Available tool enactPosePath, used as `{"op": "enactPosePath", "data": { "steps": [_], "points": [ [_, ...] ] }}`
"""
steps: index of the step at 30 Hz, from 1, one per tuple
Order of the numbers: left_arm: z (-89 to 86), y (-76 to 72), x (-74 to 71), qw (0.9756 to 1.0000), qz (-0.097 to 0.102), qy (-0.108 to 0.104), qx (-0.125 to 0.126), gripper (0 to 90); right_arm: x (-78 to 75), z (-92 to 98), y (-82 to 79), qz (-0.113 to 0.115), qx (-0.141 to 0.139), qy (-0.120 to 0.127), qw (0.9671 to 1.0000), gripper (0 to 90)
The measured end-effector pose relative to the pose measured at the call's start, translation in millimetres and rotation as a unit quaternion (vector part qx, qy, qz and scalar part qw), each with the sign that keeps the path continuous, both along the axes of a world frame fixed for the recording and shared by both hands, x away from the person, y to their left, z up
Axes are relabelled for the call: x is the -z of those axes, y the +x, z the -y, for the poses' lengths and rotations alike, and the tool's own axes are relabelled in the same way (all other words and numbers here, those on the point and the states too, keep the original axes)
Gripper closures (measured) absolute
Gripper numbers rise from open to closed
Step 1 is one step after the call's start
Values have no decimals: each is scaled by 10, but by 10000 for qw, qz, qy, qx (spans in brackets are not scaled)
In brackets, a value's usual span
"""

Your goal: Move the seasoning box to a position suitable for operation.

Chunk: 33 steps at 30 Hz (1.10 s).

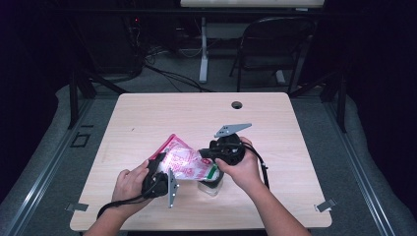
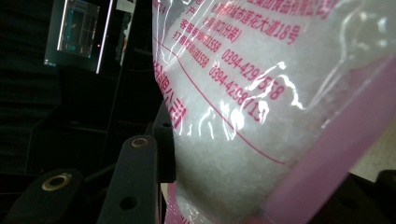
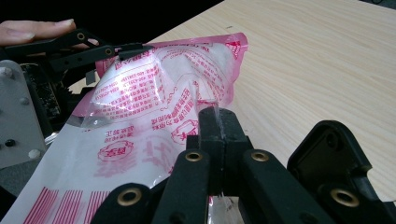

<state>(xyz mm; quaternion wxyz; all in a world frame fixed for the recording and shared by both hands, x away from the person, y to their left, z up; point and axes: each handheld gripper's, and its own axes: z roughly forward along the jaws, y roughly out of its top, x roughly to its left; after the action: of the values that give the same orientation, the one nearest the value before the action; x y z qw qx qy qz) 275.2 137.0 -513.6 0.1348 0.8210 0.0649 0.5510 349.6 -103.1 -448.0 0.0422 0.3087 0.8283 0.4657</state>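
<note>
With the bag [image 1: 184,162] of white granules held above the table [image 1: 147,113], tilted over a small jar [image 1: 211,186], the left tool [image 1: 160,179] clamping its body and the right tool [image 3: 218,122] pinched shut on its corner, pouring appears underway, not finished.

Both forearms enter from the bottom of the high view, angled inward. Left hand [image 1: 129,184] wraps the left gripper [image 1: 158,173]; its jaws stand partly apart, clamped on the bag's [image 1: 184,161] bulk. Right hand [image 1: 241,169] grasps the right gripper [image 3: 217,122]; its jaws are pressed fully together, pinching the bag's edge.
</note>
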Motion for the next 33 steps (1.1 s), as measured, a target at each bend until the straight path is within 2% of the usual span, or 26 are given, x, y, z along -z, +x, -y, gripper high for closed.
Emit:
{"op": "enactPosePath", "data": {
  "steps": [6, 13, 28, 33],
  "points": [
    [9, -12, -10, 10000, -19, 69, -41, 617, 4, -6, 4, 3, -53, -30, 10000, 900],
    [13, -24, -32, 9999, 0, 147, -5, 618, -8, 1, 19, -125, -126, -46, 9998, 900],
    [6, -33, -54, 9992, 83, 377, 40, 619, -28, -43, 24, -135, -170, -238, 9995, 900],
    [5, -30, -50, 9989, 97, 461, 37, 621, -7, -59, 27, -132, -145, -228, 9995, 900]
  ]
}}
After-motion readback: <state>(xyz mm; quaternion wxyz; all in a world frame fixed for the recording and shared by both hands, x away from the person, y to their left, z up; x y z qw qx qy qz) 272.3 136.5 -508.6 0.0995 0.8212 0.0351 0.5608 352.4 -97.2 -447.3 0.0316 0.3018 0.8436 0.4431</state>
